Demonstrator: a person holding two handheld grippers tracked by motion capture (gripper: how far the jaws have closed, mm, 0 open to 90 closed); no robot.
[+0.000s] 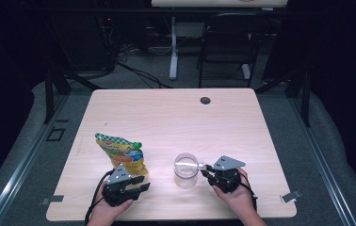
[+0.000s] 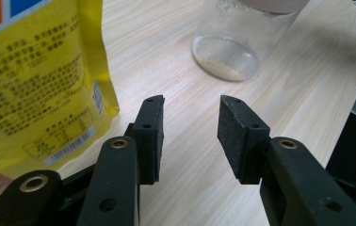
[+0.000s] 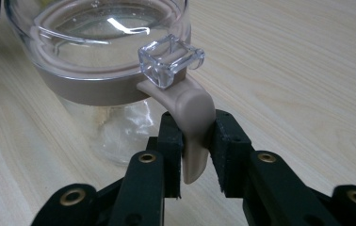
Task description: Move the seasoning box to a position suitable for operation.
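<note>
Now your right gripper (image 3: pixel 196 141) has its two pads around the tan latch (image 3: pixel 192 127) of the glass jar (image 1: pixel 186 170), and looks to pinch it. The jar stands on the desk (image 1: pixel 166 117) at about nine o'clock from that gripper, touching it. The latch hangs down, long way up and down. Your left gripper (image 2: pixel 190 136) is half open and holds nothing. The yellow snack bag (image 1: pixel 122 153) lies at its twelve o'clock.
</note>
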